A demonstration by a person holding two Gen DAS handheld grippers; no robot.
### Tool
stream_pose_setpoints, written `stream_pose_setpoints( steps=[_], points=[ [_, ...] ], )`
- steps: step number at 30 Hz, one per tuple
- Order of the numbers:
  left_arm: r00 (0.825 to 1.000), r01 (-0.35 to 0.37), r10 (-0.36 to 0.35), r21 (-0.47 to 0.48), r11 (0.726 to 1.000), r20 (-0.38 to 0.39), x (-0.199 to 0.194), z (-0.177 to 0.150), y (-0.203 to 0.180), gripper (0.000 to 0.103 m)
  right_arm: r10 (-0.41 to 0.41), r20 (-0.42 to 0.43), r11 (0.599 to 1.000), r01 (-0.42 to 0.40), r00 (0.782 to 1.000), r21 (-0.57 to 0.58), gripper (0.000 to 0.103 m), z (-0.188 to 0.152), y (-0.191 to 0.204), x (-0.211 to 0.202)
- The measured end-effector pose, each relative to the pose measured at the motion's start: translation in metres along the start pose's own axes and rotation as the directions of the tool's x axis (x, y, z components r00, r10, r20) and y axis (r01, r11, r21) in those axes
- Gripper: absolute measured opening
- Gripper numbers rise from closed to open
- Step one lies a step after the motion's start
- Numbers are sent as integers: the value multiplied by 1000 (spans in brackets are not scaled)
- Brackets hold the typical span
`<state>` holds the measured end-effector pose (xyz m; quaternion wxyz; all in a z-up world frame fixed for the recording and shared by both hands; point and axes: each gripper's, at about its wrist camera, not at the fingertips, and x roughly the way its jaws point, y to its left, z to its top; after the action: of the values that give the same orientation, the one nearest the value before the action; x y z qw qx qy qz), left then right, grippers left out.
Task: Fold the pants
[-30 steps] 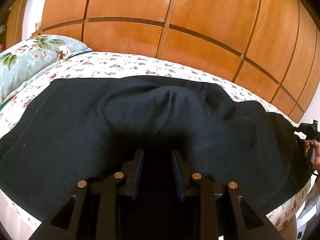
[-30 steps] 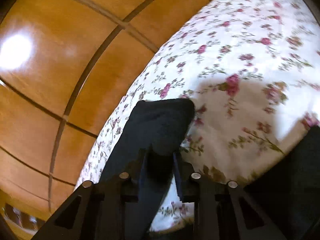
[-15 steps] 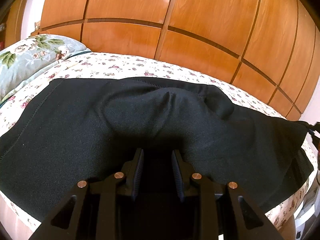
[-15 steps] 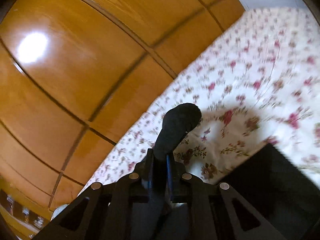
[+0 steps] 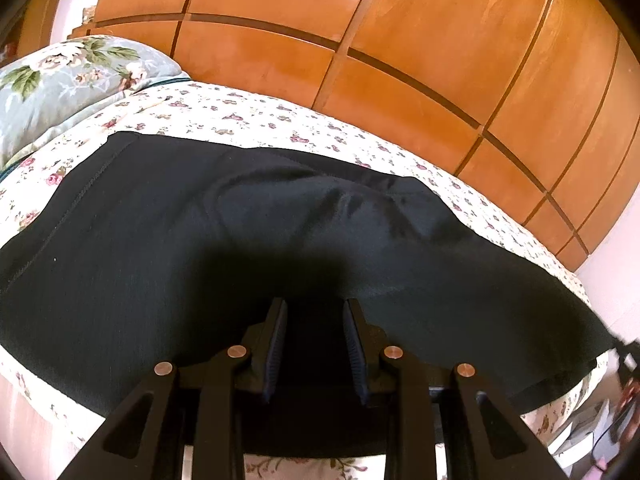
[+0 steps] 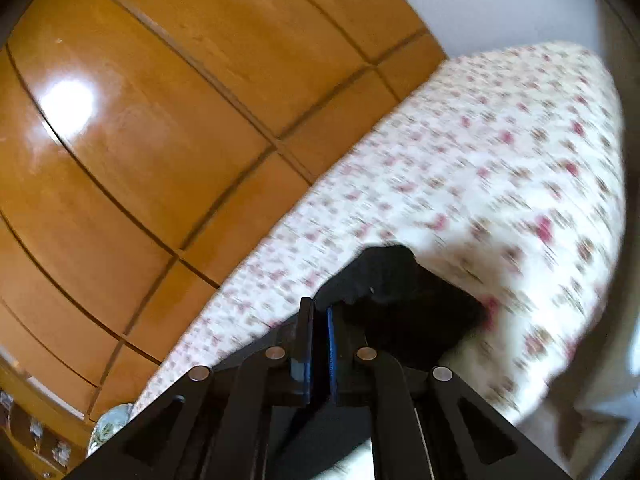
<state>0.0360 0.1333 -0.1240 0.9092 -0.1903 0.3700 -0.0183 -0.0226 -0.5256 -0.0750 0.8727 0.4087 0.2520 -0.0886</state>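
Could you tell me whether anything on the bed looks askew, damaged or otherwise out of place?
Nothing looks damaged or spilled. The black pants lie spread on the floral bedsheet, with one raised wrinkle in the middle, so they are not quite flat. The right gripper pinches the pants' end.

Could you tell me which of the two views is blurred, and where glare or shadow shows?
Right wrist view: motion blur smears the floral bedsheet; a bright glare spot sits on the wooden wardrobe. Left wrist view: sharp, with a dark shadow on the black pants just ahead of the hand-held gripper.
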Motion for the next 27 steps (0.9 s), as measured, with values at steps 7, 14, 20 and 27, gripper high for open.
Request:
stream_pose_setpoints(
  steps=[7, 14, 20, 27],
  points=[
    [1000, 3, -3, 11, 1000, -11, -3, -2, -2, 29, 0, -64, 998, 4, 998, 58, 7, -25, -46, 14],
    [1000, -1, 2, 47, 999, -23, -2, -5, -12, 30, 38, 6, 993, -39, 999, 109, 57, -5, -48, 14],
    [999, -2, 5, 65, 998, -40, 0, -4, -16, 30, 117, 3, 990, -116, 993, 78, 14, 37, -23, 27],
    [999, 1, 2, 62, 998, -51, 1, -4, -16, 30, 65, 33, 998, -65, 997, -5, 14, 50, -21, 35]
  ],
)
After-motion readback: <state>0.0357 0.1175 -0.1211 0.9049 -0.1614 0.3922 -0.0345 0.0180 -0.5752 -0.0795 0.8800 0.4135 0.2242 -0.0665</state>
